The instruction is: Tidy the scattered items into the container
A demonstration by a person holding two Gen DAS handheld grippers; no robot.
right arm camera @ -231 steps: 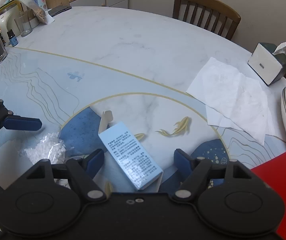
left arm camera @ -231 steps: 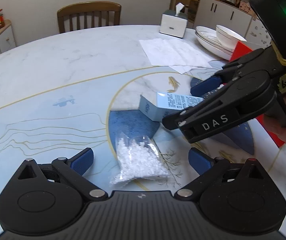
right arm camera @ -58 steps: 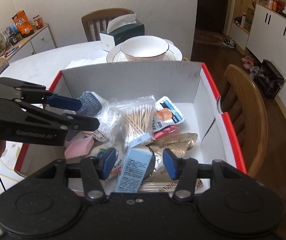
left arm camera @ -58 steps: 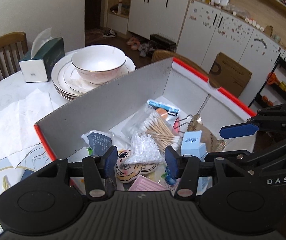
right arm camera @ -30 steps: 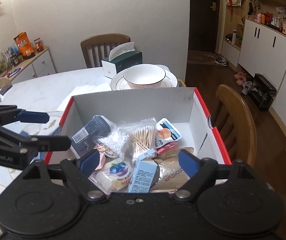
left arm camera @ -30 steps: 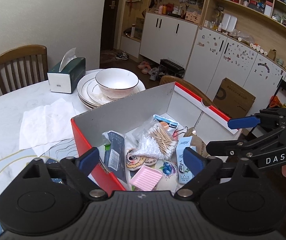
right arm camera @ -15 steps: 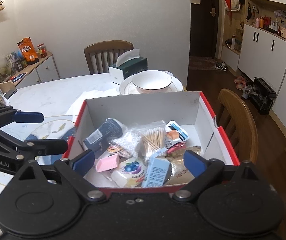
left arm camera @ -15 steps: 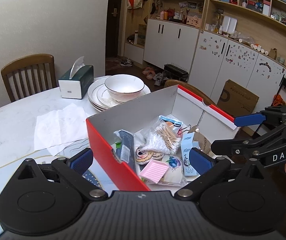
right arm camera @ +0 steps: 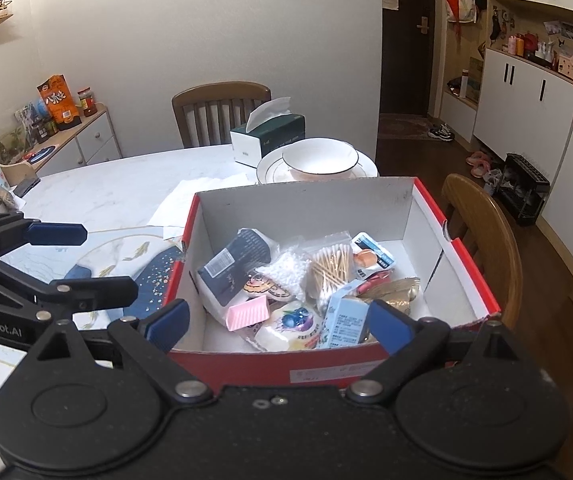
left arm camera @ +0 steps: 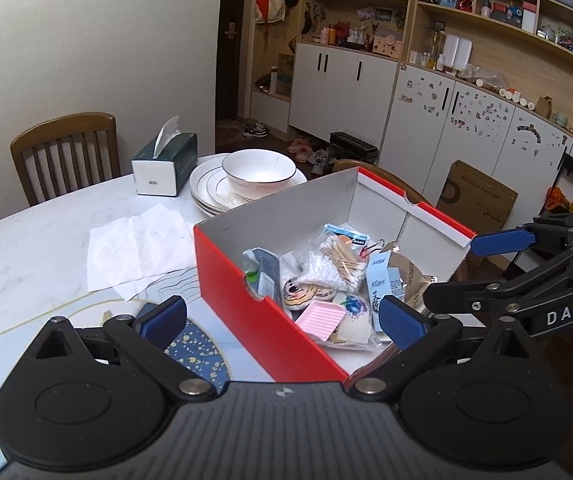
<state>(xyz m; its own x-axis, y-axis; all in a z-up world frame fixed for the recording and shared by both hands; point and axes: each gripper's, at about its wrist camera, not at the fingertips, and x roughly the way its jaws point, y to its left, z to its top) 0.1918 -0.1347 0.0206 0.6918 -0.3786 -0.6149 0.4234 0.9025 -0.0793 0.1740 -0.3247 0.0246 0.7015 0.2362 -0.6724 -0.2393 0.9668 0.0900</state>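
A red cardboard box (left arm camera: 246,300) (right arm camera: 466,264) stands on the table's right part and holds many small items. Among them are a bag of white beads (left arm camera: 318,268) (right arm camera: 286,270), a light blue carton (left arm camera: 382,292) (right arm camera: 344,320), cotton swabs (right arm camera: 330,264) and a pink pad (left arm camera: 320,316). My left gripper (left arm camera: 282,320) is open and empty, above the box's near left corner. My right gripper (right arm camera: 278,322) is open and empty, above the box's near wall. Each gripper shows in the other's view, the right one (left arm camera: 526,264) and the left one (right arm camera: 54,256).
On the marble table (left arm camera: 26,248) lie a white paper sheet (left arm camera: 134,248), stacked plates with a bowl (left arm camera: 258,172) and a tissue box (left arm camera: 164,164). Wooden chairs (right arm camera: 482,236) stand at the table's far side and right of the box. Cupboards line the room behind.
Both grippers let go of the bead bag and the blue carton into the box, opened wide, then pulled up and back from it.
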